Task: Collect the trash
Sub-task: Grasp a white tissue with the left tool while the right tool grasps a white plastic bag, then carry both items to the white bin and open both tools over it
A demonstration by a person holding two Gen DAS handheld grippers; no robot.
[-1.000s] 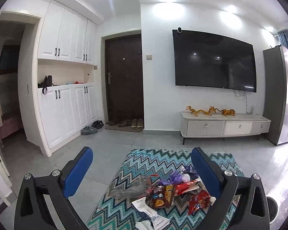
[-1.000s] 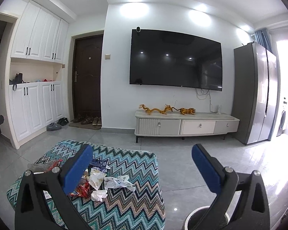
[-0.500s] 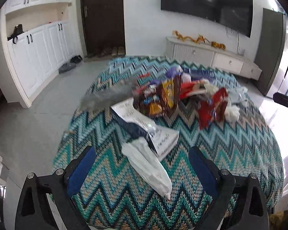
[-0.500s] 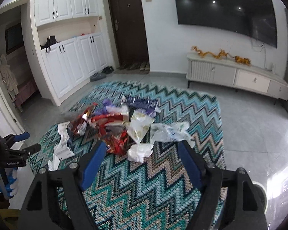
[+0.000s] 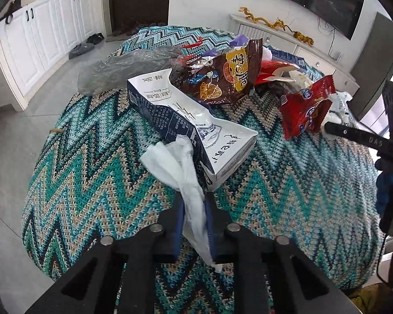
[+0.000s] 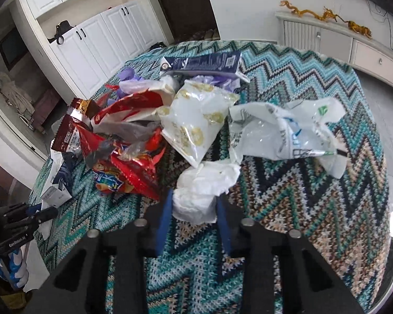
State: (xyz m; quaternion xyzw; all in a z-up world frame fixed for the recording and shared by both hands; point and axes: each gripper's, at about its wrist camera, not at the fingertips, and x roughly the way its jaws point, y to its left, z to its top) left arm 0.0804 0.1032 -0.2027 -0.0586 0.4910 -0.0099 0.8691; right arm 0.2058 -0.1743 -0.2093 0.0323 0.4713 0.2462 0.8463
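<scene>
Left wrist view: the left gripper [image 5: 194, 216], wide open a moment ago, now pinches a tissue [image 5: 175, 162] at lower centre; the right gripper [image 6: 194, 210] likewise clamps a crumpled napkin [image 6: 204, 188], so lifting can begin.

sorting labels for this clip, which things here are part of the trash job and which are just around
Job: white tissue in left gripper; crumpled tissue in right gripper; milk carton; brown snack bag; red wrapper.

Around: zigzag cover; TV cabinet; white cupboards.
</scene>
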